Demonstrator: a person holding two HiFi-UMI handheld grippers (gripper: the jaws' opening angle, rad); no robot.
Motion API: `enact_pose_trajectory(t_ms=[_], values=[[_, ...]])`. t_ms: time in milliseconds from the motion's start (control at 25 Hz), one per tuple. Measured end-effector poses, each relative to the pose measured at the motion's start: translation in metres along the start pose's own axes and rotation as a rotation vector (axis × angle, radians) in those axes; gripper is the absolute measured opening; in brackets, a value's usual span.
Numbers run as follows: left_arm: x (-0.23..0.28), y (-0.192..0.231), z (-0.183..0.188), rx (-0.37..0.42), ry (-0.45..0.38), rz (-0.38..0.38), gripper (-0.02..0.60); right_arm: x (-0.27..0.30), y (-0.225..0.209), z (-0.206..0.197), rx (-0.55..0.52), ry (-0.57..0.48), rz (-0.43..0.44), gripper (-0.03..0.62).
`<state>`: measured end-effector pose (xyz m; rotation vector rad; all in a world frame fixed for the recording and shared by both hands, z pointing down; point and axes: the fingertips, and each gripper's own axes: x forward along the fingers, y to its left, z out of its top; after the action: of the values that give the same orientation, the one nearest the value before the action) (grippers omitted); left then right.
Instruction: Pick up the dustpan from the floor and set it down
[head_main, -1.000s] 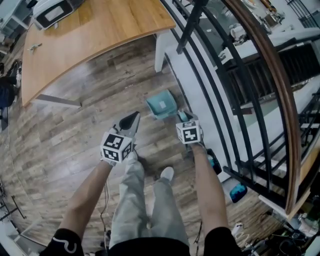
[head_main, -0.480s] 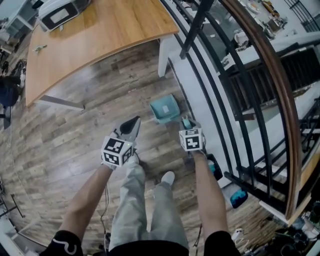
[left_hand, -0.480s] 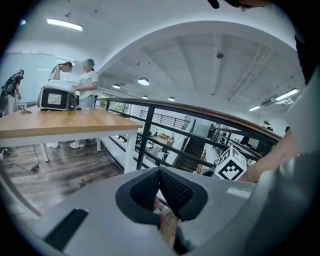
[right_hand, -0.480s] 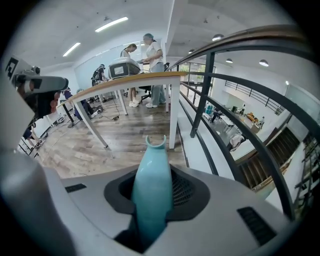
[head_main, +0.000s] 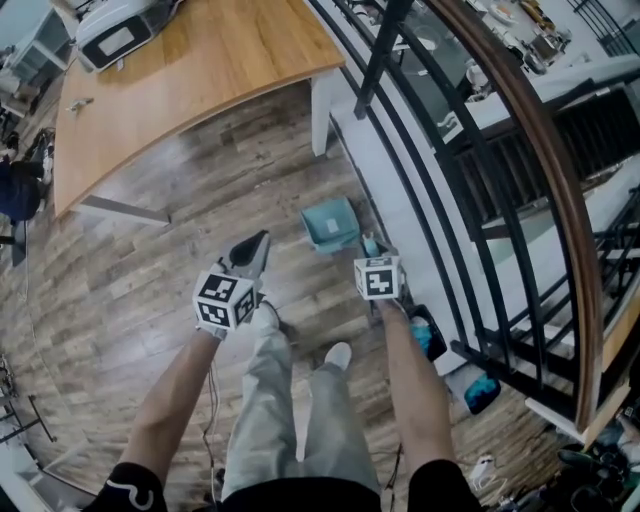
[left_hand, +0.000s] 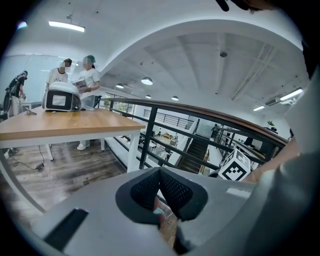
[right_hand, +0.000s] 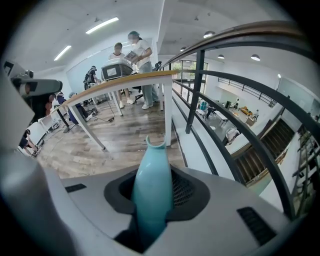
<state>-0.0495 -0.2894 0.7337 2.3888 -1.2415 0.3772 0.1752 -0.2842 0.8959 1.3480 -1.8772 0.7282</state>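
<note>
The teal dustpan (head_main: 330, 222) lies with its pan on the wood floor beside the white ledge under the railing. Its teal handle (right_hand: 151, 190) runs between the pads of my right gripper (right_hand: 153, 202), which is shut on it; the handle's notched end sticks out past the jaws. The pan itself is hidden in the right gripper view. In the head view my right gripper (head_main: 372, 250) sits just right of the pan. My left gripper (head_main: 258, 246) hangs left of the pan, apart from it. Its mesh pads (left_hand: 171, 189) meet with nothing between them.
A wooden table (head_main: 200, 70) with a white leg (head_main: 322, 95) stands ahead, a white machine (head_main: 115, 30) on it. The black railing (head_main: 420, 200) runs along the right. Small blue-and-black objects (head_main: 478, 388) lie by the railing. People (left_hand: 82, 75) stand beyond the table. My shoe (head_main: 337, 354) is below.
The head view has shifted slightly. Both grippers and the dustpan keep their places.
</note>
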Motion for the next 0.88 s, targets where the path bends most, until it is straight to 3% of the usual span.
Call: enact_pose_trajectory(t_ms=[480,880], values=[[-0.009,-0.059,0.032,0.037,-0.019,-0.001,-0.003,-0.059,-0.016,-0.006,0.048,-0.025,0.021,0.087],[-0.023,-0.136,0.083,0.063,-0.053,-0.053,-0.003,-0.157,-0.038,0.011,0.026,-0.057,0.036,0.087]])
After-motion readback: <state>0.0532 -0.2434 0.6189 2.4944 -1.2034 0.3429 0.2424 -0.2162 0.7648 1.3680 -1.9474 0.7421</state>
